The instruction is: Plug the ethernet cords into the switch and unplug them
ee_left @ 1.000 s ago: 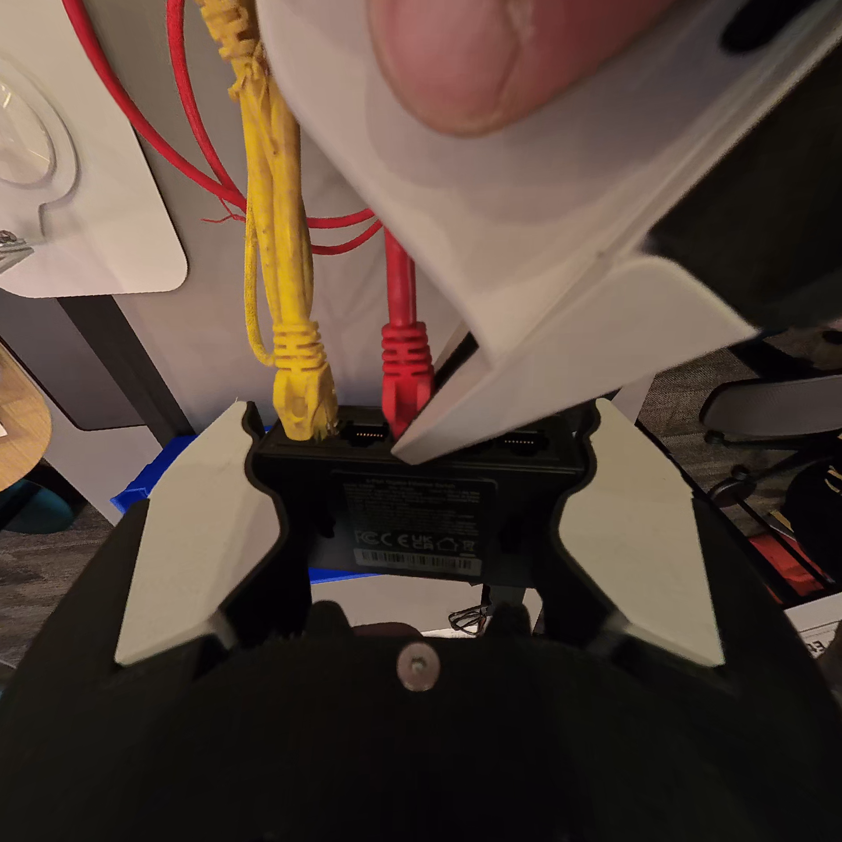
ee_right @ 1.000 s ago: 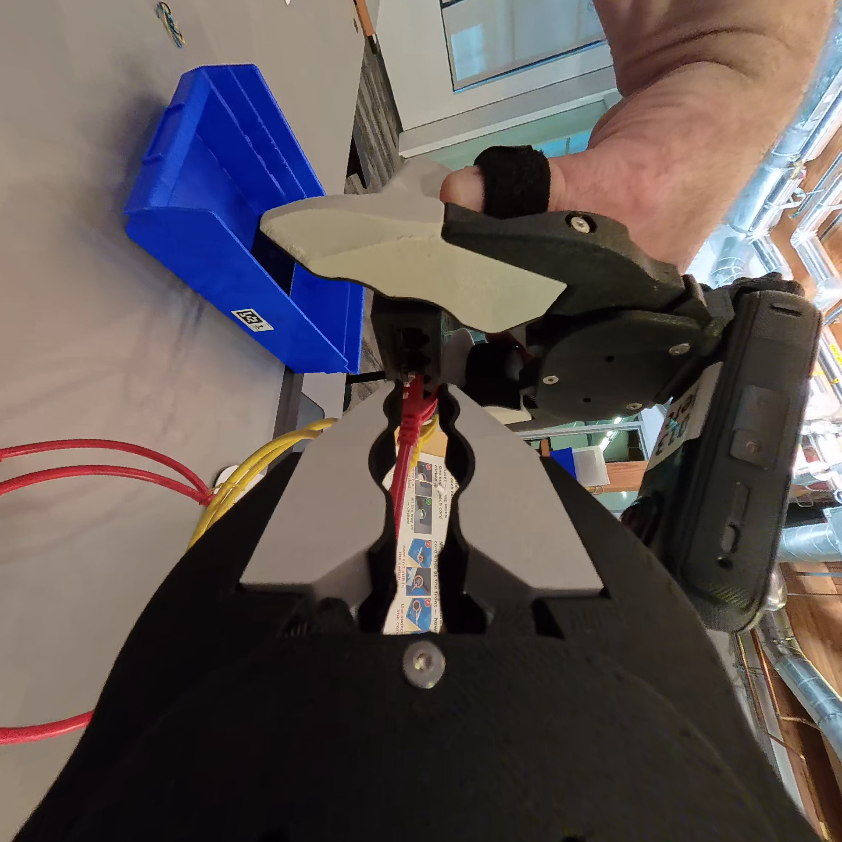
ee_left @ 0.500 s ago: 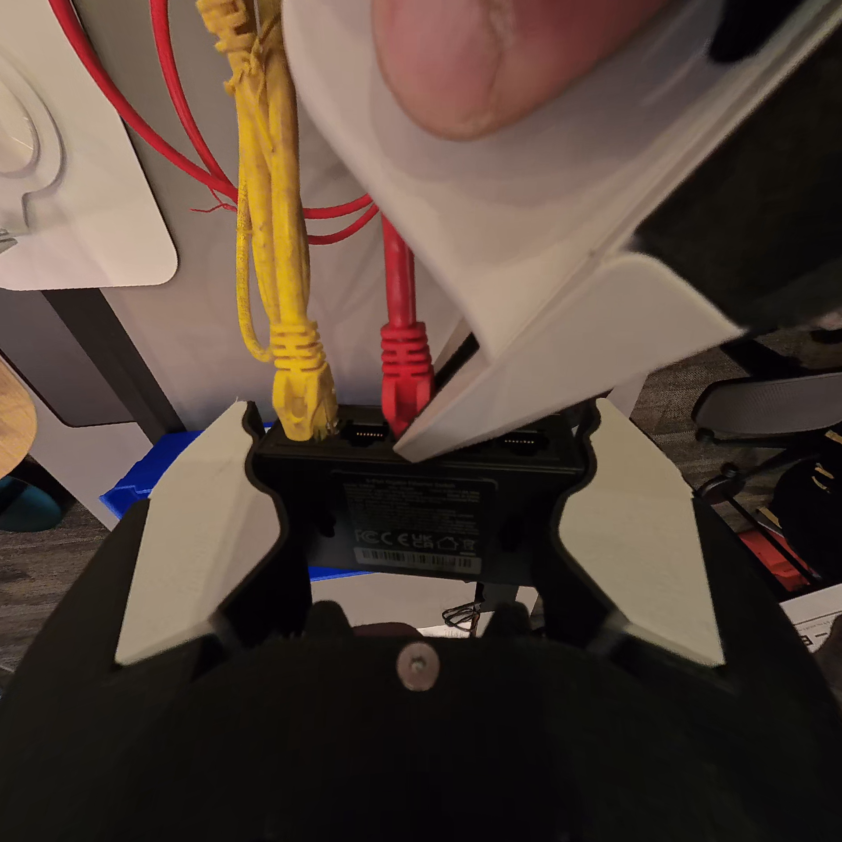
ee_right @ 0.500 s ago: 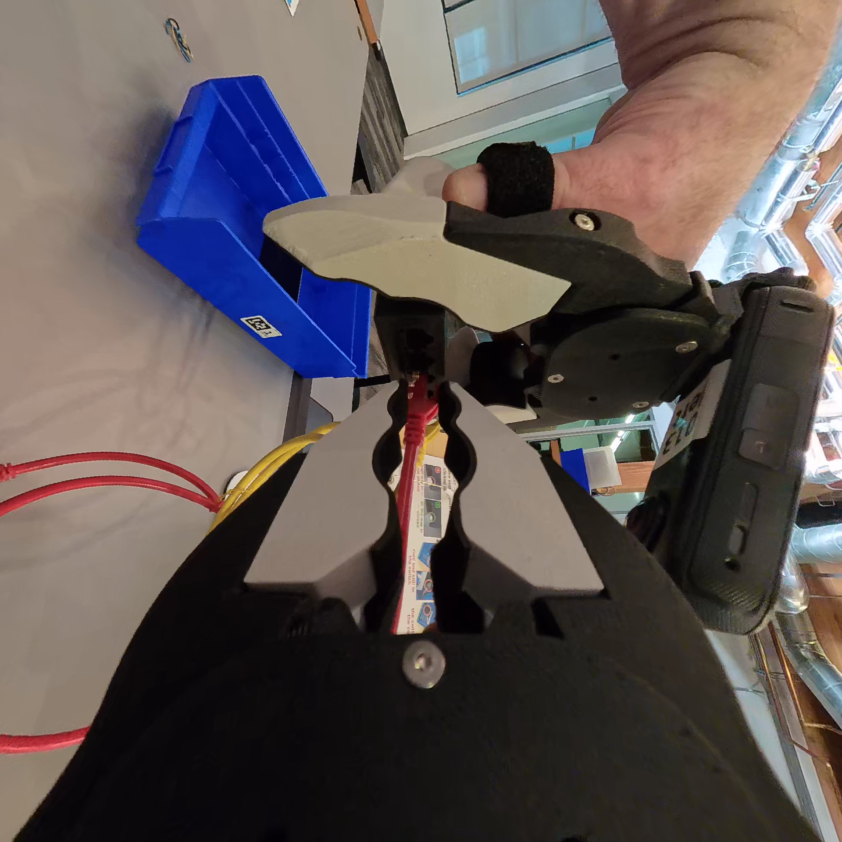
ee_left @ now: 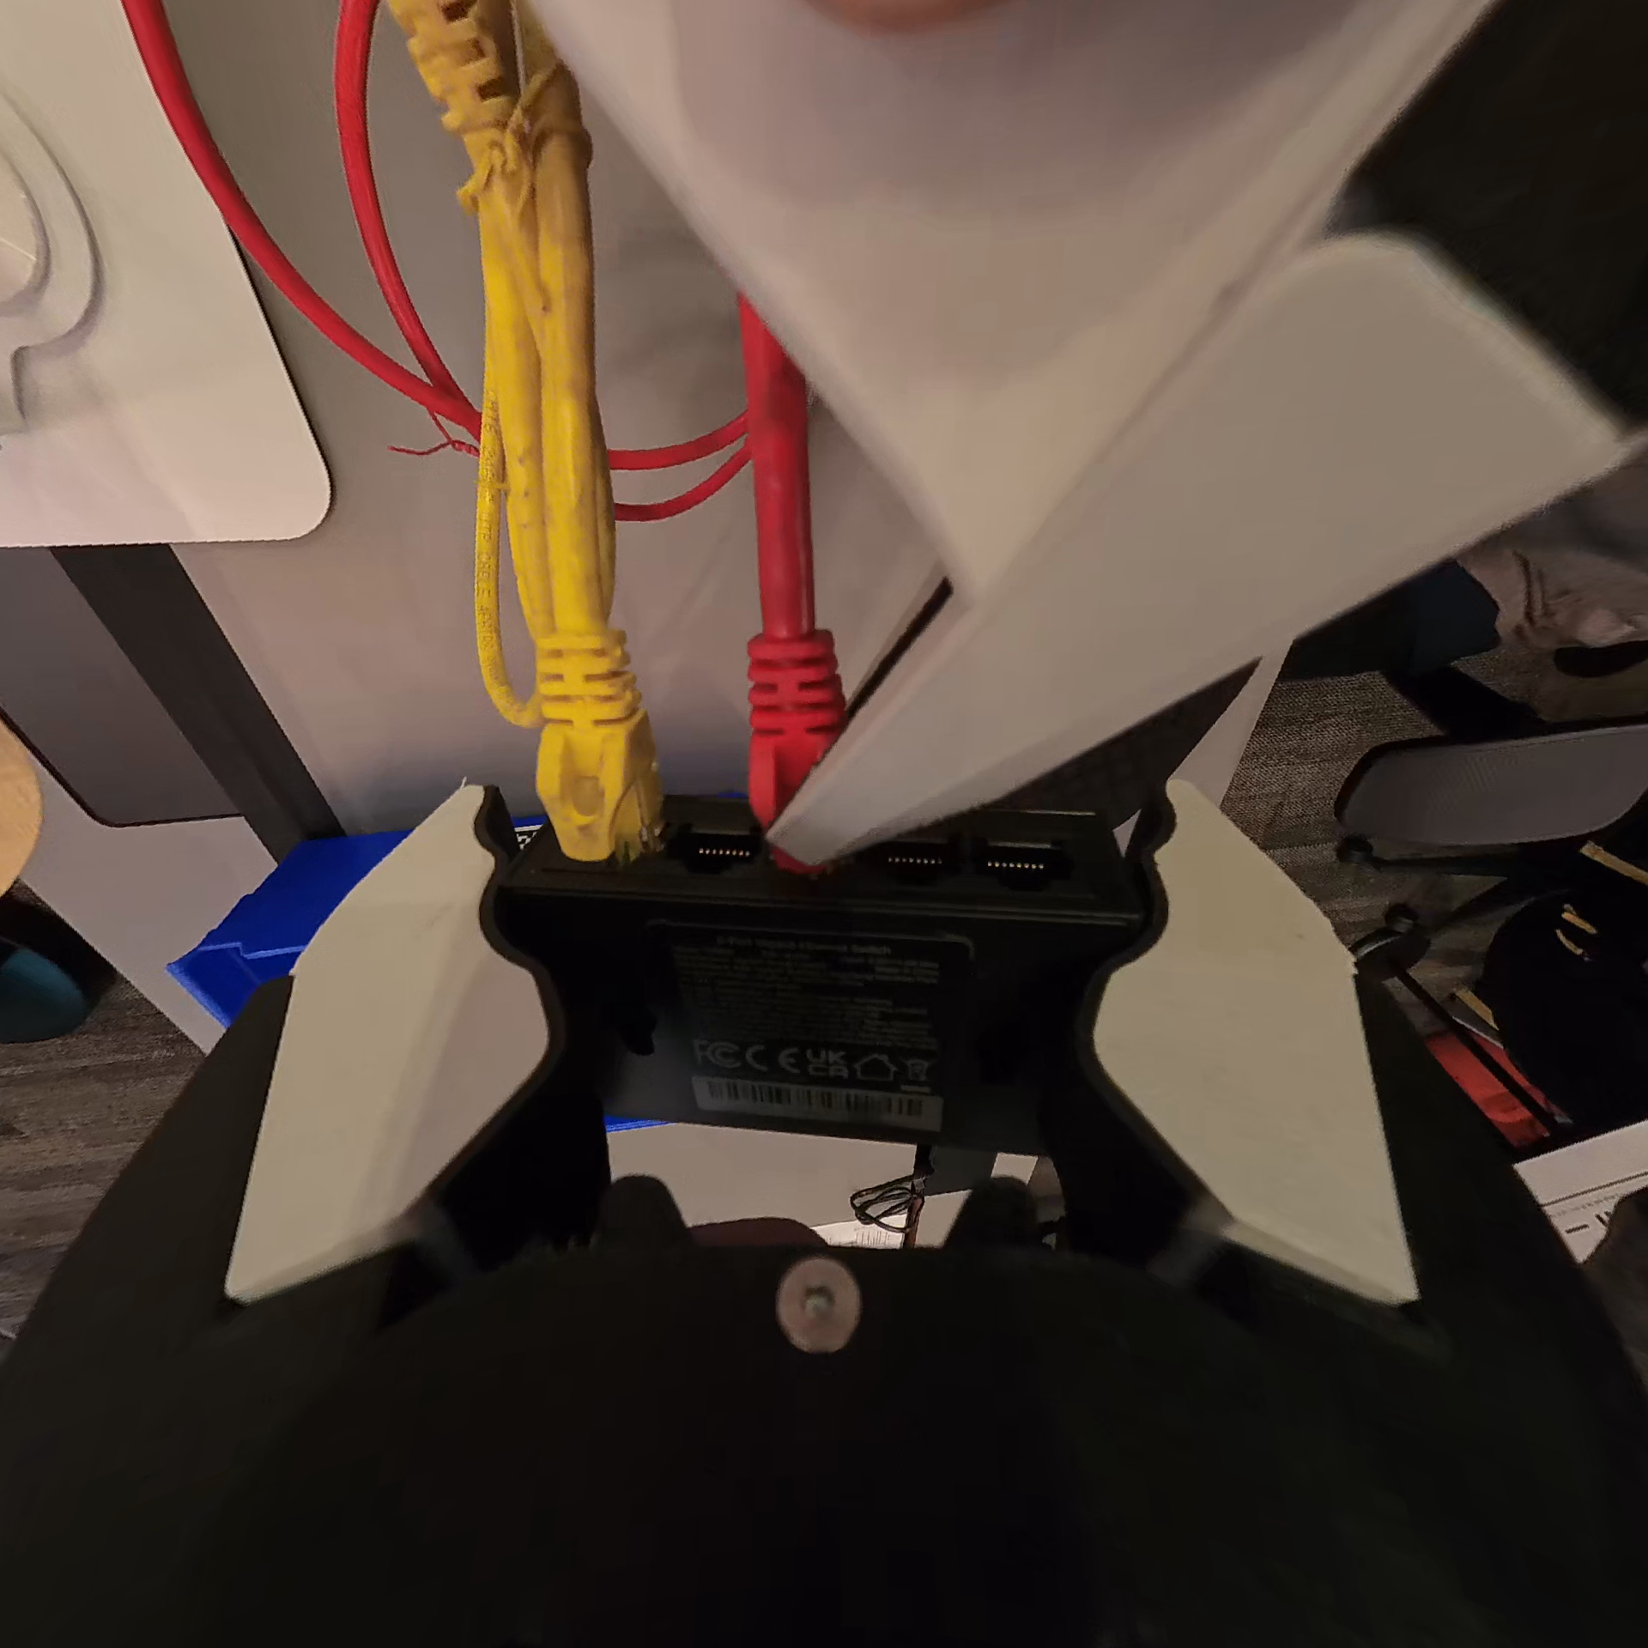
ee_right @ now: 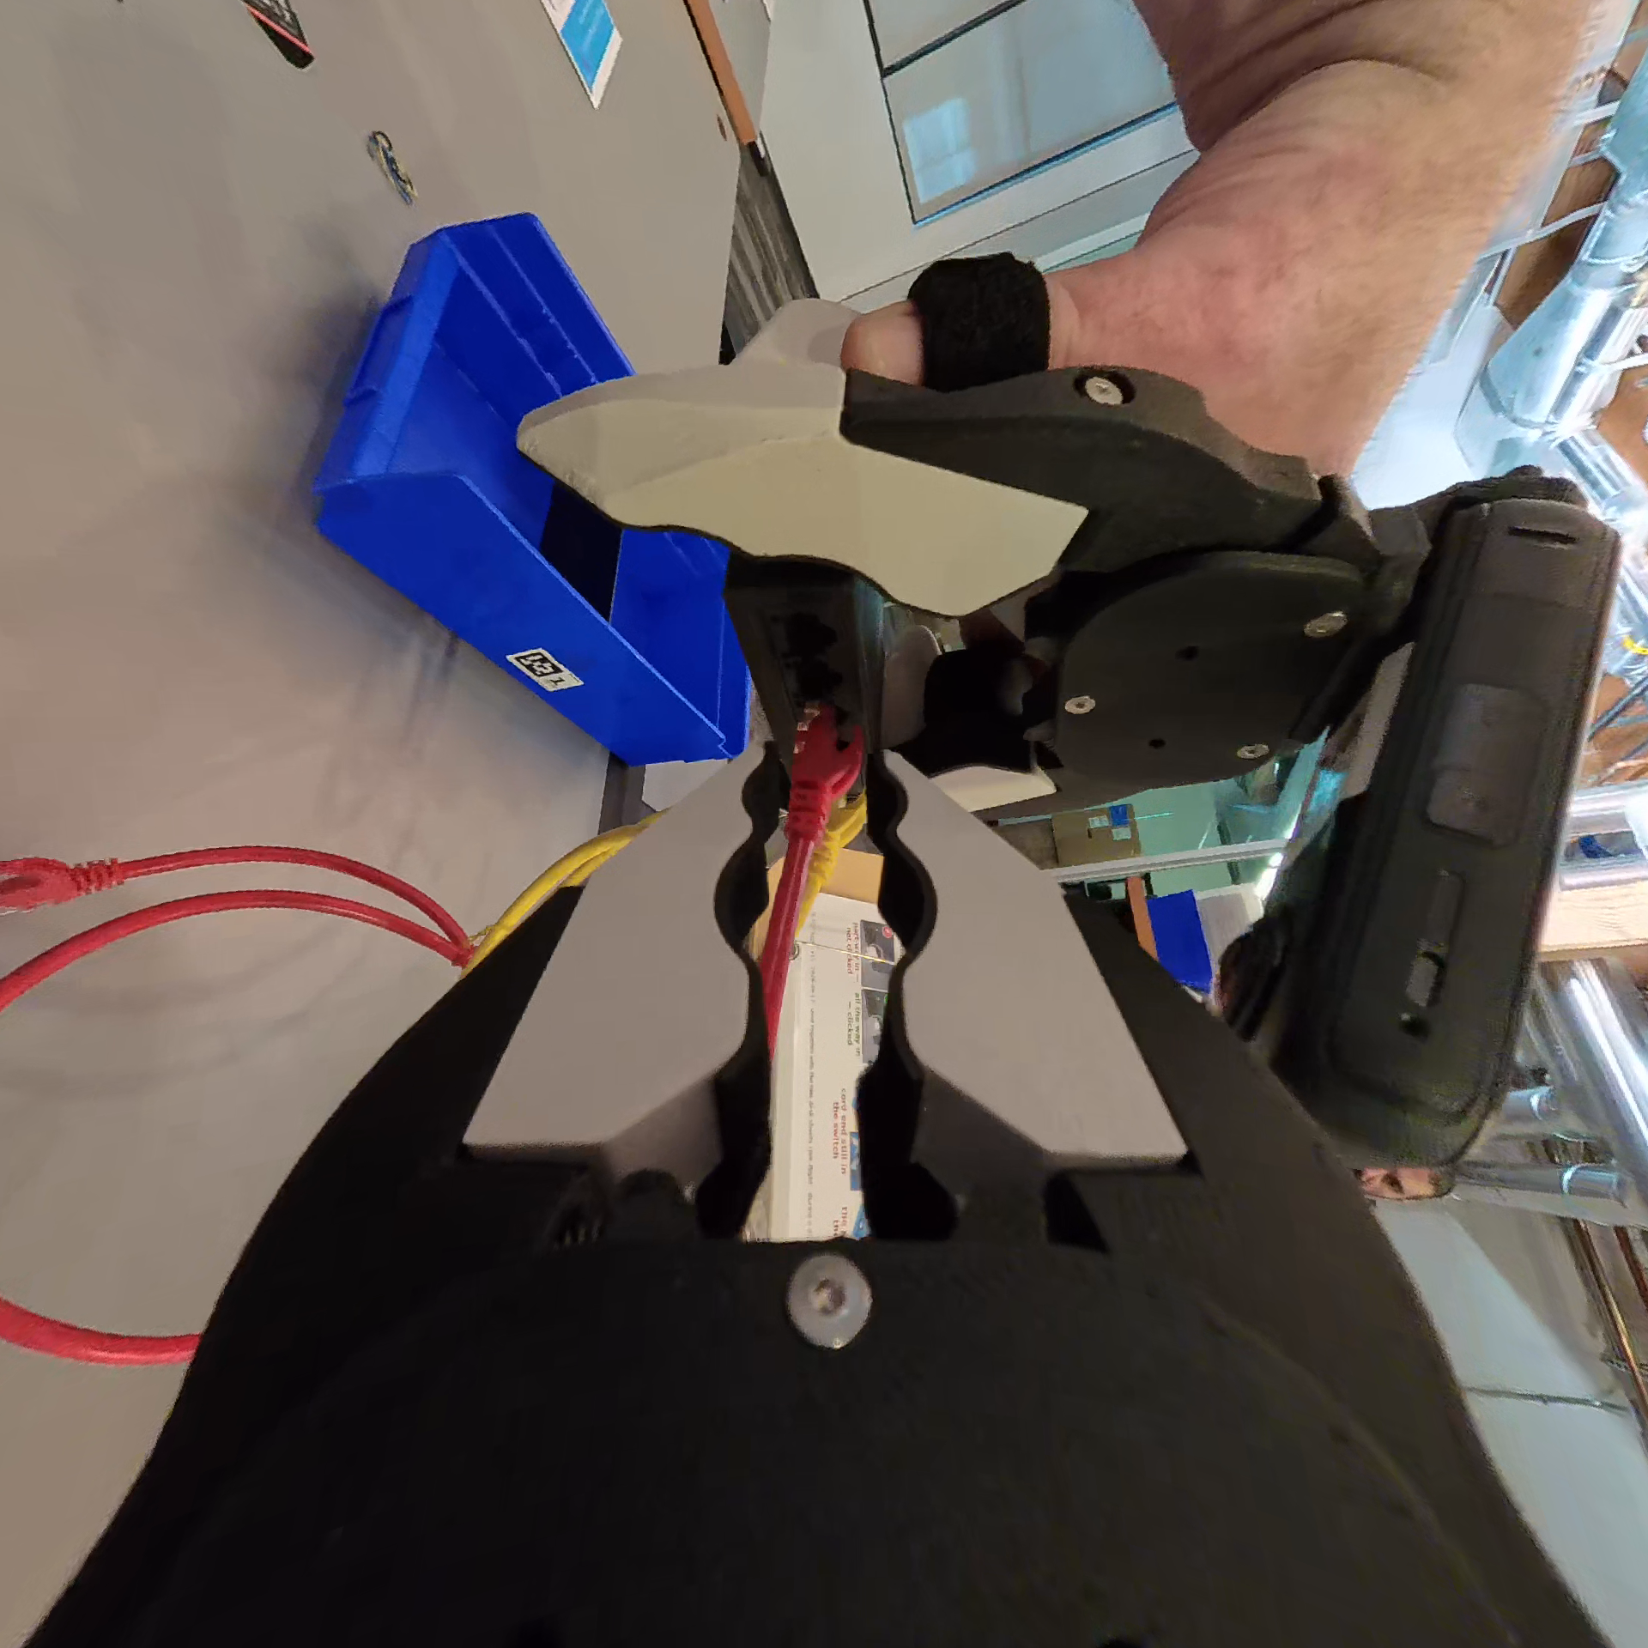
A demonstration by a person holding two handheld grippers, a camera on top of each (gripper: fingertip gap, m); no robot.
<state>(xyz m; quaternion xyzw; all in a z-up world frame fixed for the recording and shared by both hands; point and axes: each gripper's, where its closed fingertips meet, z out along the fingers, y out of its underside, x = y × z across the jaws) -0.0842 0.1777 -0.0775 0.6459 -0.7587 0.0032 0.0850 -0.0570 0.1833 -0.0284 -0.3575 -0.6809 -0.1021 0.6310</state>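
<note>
My left gripper [ee_left: 825, 794] is shut on the black switch [ee_left: 803, 999] and holds it by its two ends, ports facing away. A yellow cord [ee_left: 553, 446] sits in the leftmost port. The red cord [ee_left: 785, 535] has its plug at the third port. My right gripper [ee_right: 820, 758] is shut on the red cord [ee_right: 794, 892] just behind the plug, and its white fingers [ee_left: 1025, 624] come in from the upper right. In the right wrist view the switch [ee_right: 803, 642] shows edge-on under the left gripper's finger [ee_right: 803, 482], which a hand [ee_right: 1293, 223] holds.
A blue bin [ee_right: 499, 446] stands on the grey table [ee_right: 223, 624] behind the switch. Loops of red and yellow cord [ee_right: 571, 869] lie on the table. A white card package [ee_left: 134, 357] lies at the left. A printed sheet [ee_right: 829, 1070] shows between the right fingers. A chair [ee_left: 1498, 785] stands beyond the table. My right fingertips sit around 4 cm from my left ones.
My right gripper has slid back a little along the red cord, so more of the plug shows past its tips. The switch and the yellow cord have not moved.
</note>
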